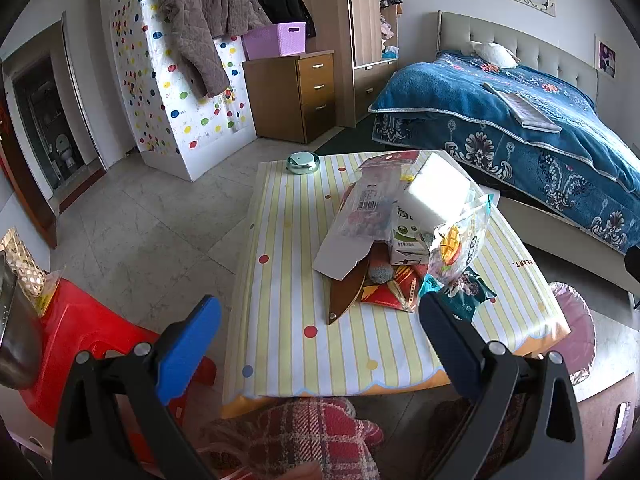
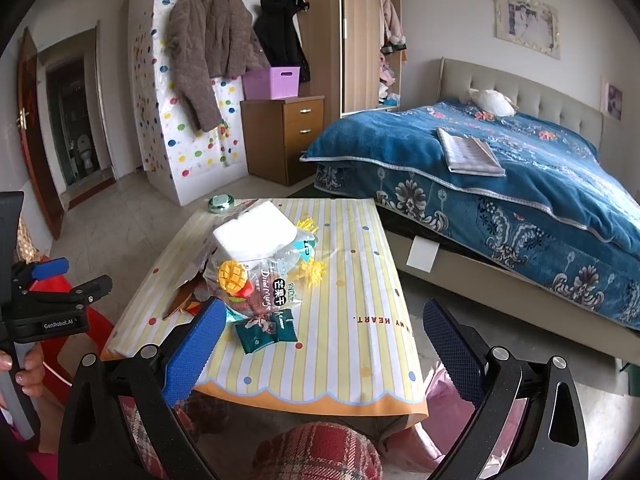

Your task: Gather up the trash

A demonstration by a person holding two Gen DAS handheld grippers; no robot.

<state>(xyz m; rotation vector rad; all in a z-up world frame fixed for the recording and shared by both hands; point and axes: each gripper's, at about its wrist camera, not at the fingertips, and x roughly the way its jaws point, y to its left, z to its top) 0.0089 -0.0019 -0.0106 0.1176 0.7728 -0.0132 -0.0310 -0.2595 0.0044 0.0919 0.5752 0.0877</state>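
On the striped table (image 2: 352,264), the trash pile (image 1: 400,236) lies ahead; its near green wrapper (image 2: 266,330) sits just beside the right gripper (image 2: 320,344), nearer than the left gripper (image 1: 320,344). Both gape empty.

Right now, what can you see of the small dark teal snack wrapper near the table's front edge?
The small dark teal snack wrapper is a glossy, crinkled plastic packet with a printed picture and white lettering. It lies flat on the yellow striped tablecloth, nearest the front of the trash pile, its far edge tucked under the clear mango snack bag. Neither gripper touches it.
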